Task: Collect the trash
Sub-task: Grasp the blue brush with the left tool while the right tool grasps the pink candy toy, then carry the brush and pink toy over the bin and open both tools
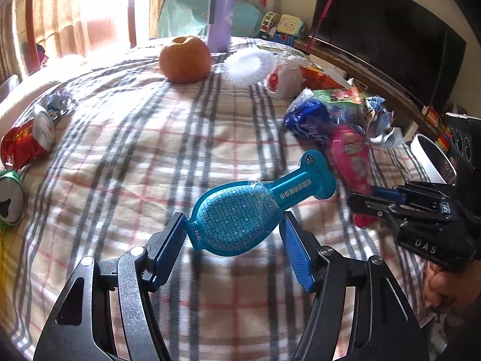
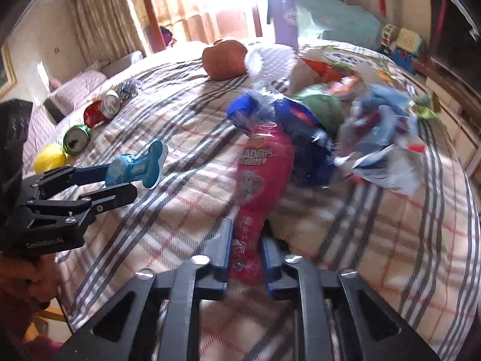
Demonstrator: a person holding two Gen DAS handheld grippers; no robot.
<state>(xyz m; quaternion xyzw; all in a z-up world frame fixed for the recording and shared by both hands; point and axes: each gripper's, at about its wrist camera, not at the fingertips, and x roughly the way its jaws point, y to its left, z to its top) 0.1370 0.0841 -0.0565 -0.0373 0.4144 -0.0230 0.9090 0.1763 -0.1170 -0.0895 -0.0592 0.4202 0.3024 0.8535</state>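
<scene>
My left gripper (image 1: 233, 230) is shut on a blue spoon-shaped plastic package (image 1: 255, 207), held just above the plaid bedcover (image 1: 135, 162); the same package (image 2: 141, 167) shows at the left of the right wrist view. My right gripper (image 2: 245, 240) is shut on the lower end of a pink snack pouch (image 2: 261, 174), which lies on the cover; in the left wrist view the pink pouch (image 1: 350, 153) lies at the right, with the right gripper (image 1: 359, 206) at its lower end. Behind the pouch lies a heap of crumpled wrappers (image 2: 360, 126).
A crushed red can (image 2: 100, 109), a green can (image 2: 76, 138) and a yellow ball (image 2: 49, 158) lie at the left. An orange fruit (image 1: 185, 58), a white ring (image 1: 248, 64) and a purple tumbler (image 1: 219, 19) stand further back. A white bin (image 1: 433, 159) stands beside the bed.
</scene>
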